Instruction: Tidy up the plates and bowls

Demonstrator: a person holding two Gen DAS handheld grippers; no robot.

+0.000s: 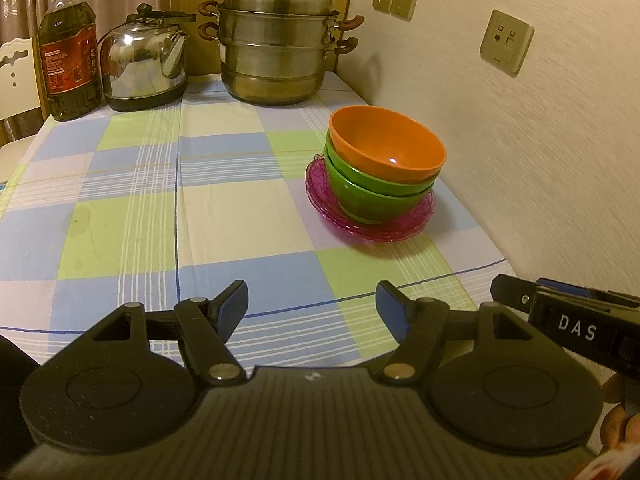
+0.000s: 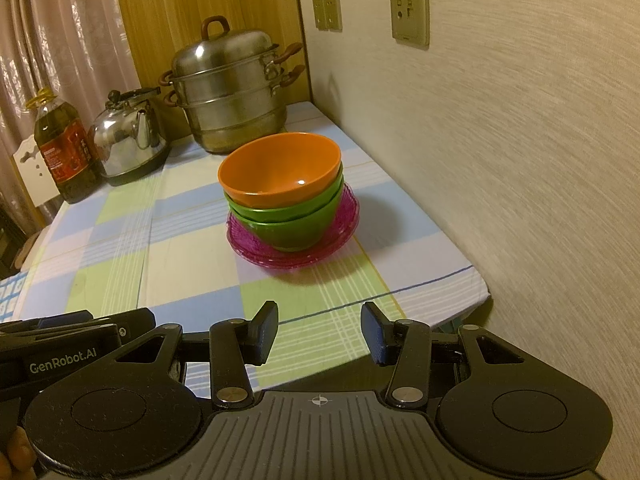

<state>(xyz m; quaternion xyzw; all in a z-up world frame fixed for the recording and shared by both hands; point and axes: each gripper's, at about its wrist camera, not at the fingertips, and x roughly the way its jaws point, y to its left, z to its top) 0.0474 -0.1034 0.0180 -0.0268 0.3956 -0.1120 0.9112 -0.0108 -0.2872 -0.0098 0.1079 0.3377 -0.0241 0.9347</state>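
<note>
Checked blue, green and white cloth (image 1: 224, 208) covers the table against a textured wall; at the far edge, from the left, a plastic bottle of dark cooking oil (image 1: 67, 56), a shiny steel kettle (image 1: 144, 64) and a tiered steel steamer pot (image 1: 276, 40) are lined up; toward the wall, an orange plastic bowl (image 1: 386, 144) is seen nested in two green plastic bowls (image 1: 360, 194) on translucent magenta plates (image 1: 320, 196); the left gripper (image 1: 310, 312) and right gripper (image 2: 318, 332) are held spread and empty at the near edge, well apart from the stack; the stack appears finished, so any further touch is best kept off the tilted rims.
</note>
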